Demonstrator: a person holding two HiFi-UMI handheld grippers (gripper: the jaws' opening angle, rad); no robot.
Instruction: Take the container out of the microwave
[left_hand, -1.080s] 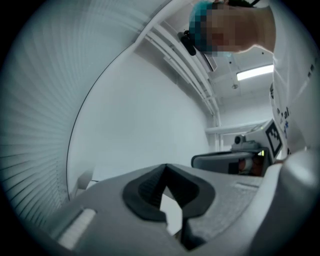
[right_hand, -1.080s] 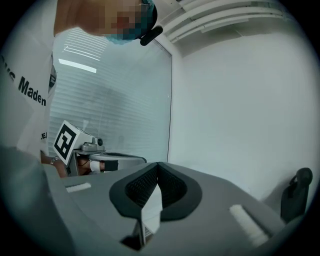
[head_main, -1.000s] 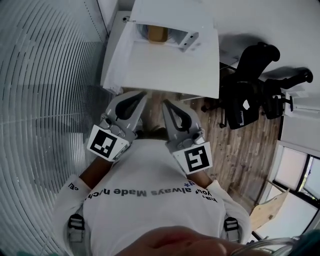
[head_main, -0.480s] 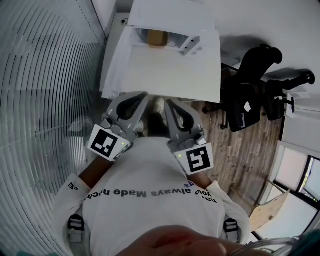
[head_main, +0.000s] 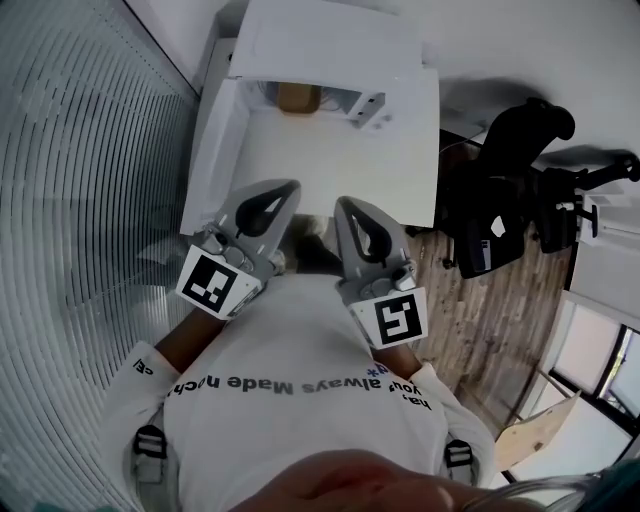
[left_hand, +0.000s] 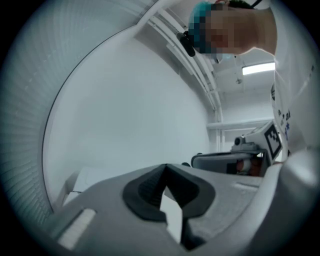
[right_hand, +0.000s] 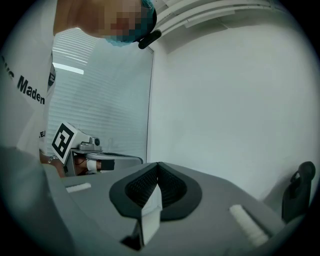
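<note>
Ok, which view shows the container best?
The head view: the brown container sits in the microwave's open front, seen from above. Neither the left gripper view nor the right gripper view shows it; both mostly face white wall.

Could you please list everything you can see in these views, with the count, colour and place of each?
microwave: one, white, far end of the table, front open
container: one, brown, inside the microwave opening
table: one, white, in front of the person
office chairs: two, black, right of the table
blinds: one set, pale grey, along the left side
floor: wood planks, brown, under the chairs
shirt: one, white with dark print, on the person
left gripper: one, grey, at the table's near edge, shut, empty
right gripper: one, grey, beside the left one, shut, empty
</note>
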